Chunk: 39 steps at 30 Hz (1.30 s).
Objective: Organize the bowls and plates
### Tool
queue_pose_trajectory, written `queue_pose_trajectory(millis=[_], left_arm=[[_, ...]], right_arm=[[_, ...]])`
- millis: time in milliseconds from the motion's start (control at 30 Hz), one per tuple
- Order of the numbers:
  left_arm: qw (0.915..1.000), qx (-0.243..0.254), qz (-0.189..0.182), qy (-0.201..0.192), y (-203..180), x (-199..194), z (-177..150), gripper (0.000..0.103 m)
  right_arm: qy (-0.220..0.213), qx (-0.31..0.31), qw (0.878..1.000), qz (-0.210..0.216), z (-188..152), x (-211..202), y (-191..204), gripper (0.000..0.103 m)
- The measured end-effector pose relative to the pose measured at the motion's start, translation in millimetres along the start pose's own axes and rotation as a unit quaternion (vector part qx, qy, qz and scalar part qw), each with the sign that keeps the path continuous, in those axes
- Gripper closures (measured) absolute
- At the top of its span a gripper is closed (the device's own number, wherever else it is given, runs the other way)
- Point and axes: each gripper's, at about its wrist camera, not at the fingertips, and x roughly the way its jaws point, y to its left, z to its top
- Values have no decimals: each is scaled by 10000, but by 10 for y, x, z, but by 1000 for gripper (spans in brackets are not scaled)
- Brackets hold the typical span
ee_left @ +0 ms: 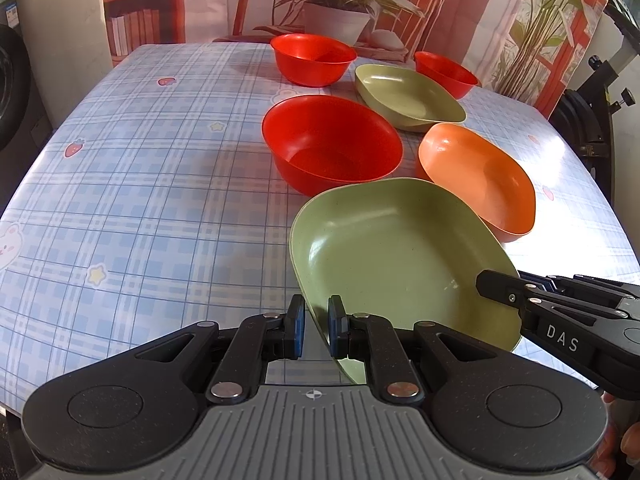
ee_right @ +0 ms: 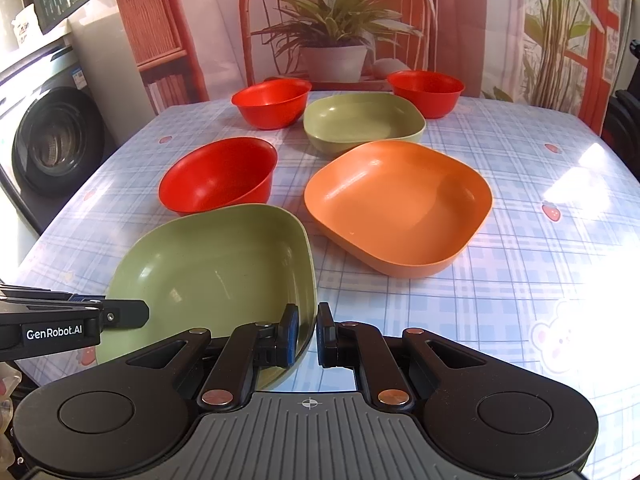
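Both pairs of jaws are pinched narrow on the rim of the same near green plate (ee_left: 394,248). The left gripper (ee_left: 316,330) has the plate's left near edge between its blue pads, and the right gripper (ee_right: 307,334) clamps the right near edge, one finger inside the plate and one outside. Held from both sides, the plate sits at the near end of the table (ee_left: 140,208), tilted, with its near edge raised; I cannot tell whether its far edge still touches the checked blue cloth.

Just beyond it on the right is an orange plate (ee_right: 398,204), close beside the green one. To the left of that stands a large red bowl (ee_left: 332,142), just behind the held plate. Farther back, a second green plate (ee_right: 364,122) rests between two smaller red bowls, one at far left (ee_right: 272,102) and one at far right (ee_right: 426,92). All of these sit flat on the cloth, apart from each other. A potted plant backdrop (ee_right: 332,36) hangs behind the table's far end, and a washing machine (ee_right: 52,140) stands off to the left.
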Motion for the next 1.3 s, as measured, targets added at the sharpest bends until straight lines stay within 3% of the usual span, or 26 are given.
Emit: queue_pose_trajectory(millis=[433, 733, 1033, 1300], left_arm=[[9997, 139, 57, -185, -63, -114, -5, 90], [9949, 815, 119, -587, -263, -275, 217, 90], [9876, 1510, -318, -300, -672, -48, 789, 90], [9783, 1954, -693, 6, -1077, 513, 1211, 90]], right_arm=[[-264, -21, 9996, 33, 20, -133, 6, 94], [-585, 209, 9981, 54, 100, -265, -120, 94], [-901, 890, 9919, -131, 219, -319, -601, 93], [-922, 1237, 9867, -512, 270, -111, -961, 91]])
